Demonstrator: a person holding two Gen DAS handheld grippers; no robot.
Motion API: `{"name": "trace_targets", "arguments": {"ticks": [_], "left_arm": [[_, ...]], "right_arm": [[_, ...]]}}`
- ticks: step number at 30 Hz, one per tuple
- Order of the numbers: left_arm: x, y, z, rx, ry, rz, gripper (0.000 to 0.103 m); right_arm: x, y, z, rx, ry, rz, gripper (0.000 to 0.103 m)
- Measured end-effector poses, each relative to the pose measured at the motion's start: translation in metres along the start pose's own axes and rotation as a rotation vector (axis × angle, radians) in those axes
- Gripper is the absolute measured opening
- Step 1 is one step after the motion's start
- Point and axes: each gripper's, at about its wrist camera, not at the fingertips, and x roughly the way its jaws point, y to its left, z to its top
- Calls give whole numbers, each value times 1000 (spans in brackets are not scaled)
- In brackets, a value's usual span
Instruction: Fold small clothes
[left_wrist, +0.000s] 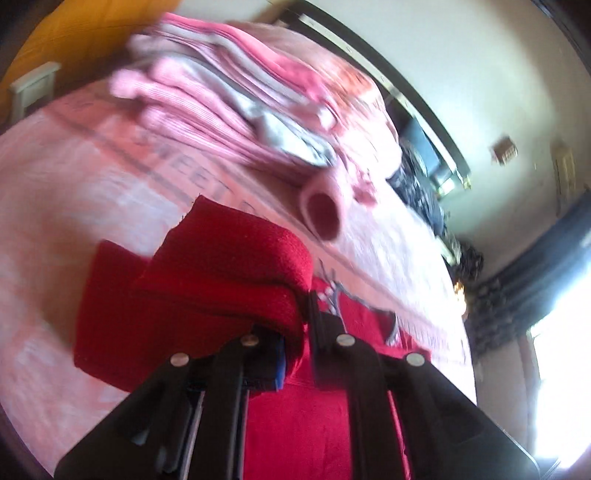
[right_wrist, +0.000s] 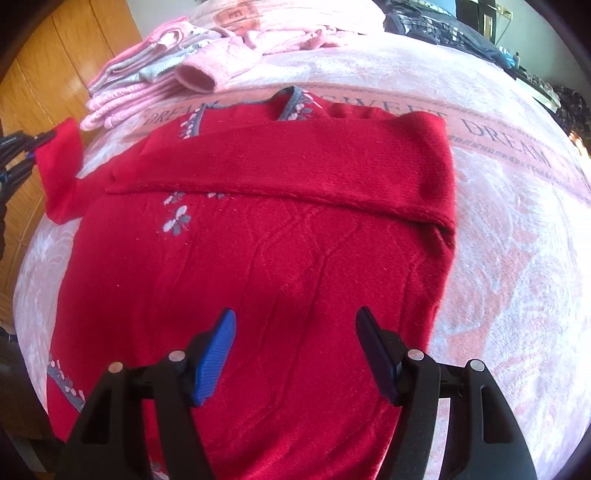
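Note:
A red knitted sweater (right_wrist: 258, 258) with grey and white flower trim lies flat on a pink blanket (right_wrist: 498, 240). One sleeve (right_wrist: 295, 162) is folded across its chest. My right gripper (right_wrist: 295, 350) hovers open over the lower body of the sweater, nothing between its blue pads (right_wrist: 216, 358). At the far left my left gripper (right_wrist: 37, 147) is shut on the cuff of the other sleeve (right_wrist: 62, 170) and holds it raised off the bed. In the left wrist view the red cuff (left_wrist: 221, 280) is bunched in the left gripper (left_wrist: 299, 332), and the view is blurred.
A stack of folded pink and grey clothes (right_wrist: 159, 77) lies on the blanket beyond the sweater's collar, also visible as the pink stack (left_wrist: 221, 96). A wooden wardrobe (right_wrist: 55, 74) stands on the left. Dark clothes (right_wrist: 443, 22) are heaped at the far right corner.

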Motion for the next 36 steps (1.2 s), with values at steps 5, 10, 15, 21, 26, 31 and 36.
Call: {"name": "trace_targets", "arguments": {"ticks": [5,10,15,21,26,31,36], "left_arm": [[43,-51,-25,40,64,-74,8],[86,-89,-44,85,121,-100,8],[123,-101,-61,115,191,-87,9],[161,-110,-93,181,368,-144,33],[162,-104,-111,237,486,-248,44],[122,-62,-99,214,439,-257,45],[77,6,-55,169,254,6,49]], "right_arm": [[4,-14,-10,22,12,14,68],[5,-20,-15,29,5,38,68],[6,-24,-17,32,5,46,68],[7,-23,-17,30,5,45,68],[9,-21,-16,27,11,36,68],[12,-21,-13,26,21,34,69],[12,-18,-1,31,27,35,69]]}}
